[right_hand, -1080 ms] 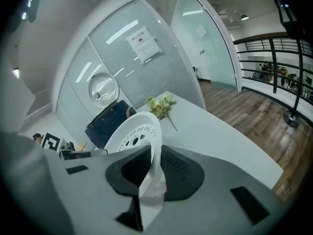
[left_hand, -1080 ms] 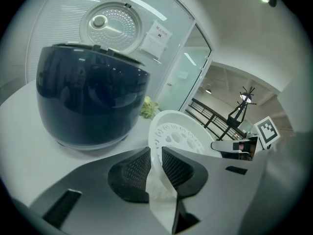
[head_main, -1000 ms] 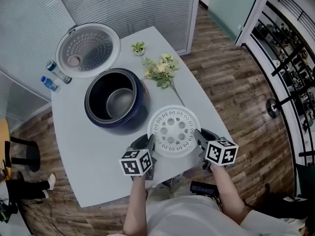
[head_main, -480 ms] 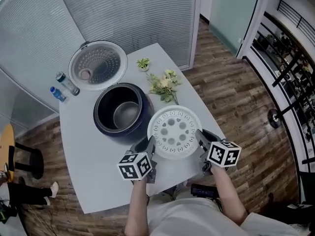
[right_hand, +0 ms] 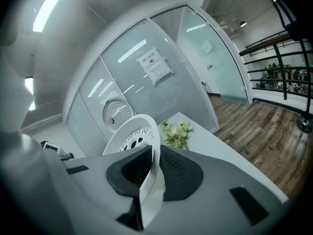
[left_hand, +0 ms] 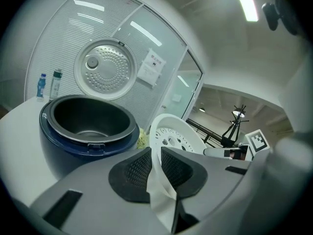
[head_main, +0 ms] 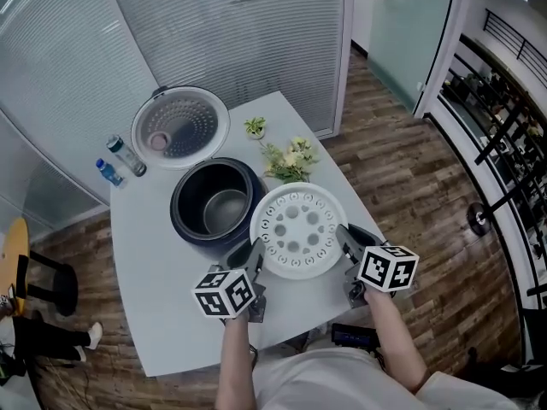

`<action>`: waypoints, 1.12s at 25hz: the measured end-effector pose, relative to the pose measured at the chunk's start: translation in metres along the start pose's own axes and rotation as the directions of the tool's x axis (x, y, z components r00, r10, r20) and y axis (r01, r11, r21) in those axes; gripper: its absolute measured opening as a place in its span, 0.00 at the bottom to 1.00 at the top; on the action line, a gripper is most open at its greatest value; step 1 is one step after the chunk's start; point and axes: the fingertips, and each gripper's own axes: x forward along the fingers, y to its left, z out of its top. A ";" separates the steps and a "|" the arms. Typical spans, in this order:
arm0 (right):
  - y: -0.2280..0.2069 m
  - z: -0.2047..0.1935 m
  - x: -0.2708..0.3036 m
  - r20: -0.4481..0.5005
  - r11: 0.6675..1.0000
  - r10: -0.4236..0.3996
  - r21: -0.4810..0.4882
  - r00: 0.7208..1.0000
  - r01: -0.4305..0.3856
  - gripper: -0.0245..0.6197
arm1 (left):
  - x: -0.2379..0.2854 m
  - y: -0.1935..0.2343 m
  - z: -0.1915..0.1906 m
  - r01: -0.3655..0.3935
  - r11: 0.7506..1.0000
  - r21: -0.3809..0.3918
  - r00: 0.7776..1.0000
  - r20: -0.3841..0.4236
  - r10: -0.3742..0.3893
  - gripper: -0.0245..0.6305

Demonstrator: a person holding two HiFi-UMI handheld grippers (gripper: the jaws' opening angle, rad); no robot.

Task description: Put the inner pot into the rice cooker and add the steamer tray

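Only gripper views show fingers [left_hand: 133, 173] pinching the steamer tray [left_hand: 172, 135].

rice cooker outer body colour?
Dark blue. The rice cooker body shows best in the left gripper view.

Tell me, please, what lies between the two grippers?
The steamer tray, its opposite rims pinched by the left gripper and right gripper; the head view shows it.

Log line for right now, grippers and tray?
left gripper: shut on steamer tray | right gripper: shut on steamer tray | steamer tray: beside open rice cooker
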 end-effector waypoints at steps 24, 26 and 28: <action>0.085 0.029 0.042 -0.030 0.981 0.184 -0.057 0.982 -0.185 0.13 | -0.065 0.040 0.055 -0.105 0.994 -0.036 0.983 0.151 0.109 0.13; 0.093 0.030 0.046 -0.034 0.977 0.201 -0.064 0.979 -0.203 0.13 | -0.071 0.044 0.058 -0.119 0.992 -0.036 0.979 0.162 0.123 0.13; 0.101 0.031 0.050 -0.038 0.973 0.215 -0.073 0.976 -0.217 0.13 | -0.076 0.049 0.062 -0.133 0.990 -0.036 0.976 0.169 0.137 0.13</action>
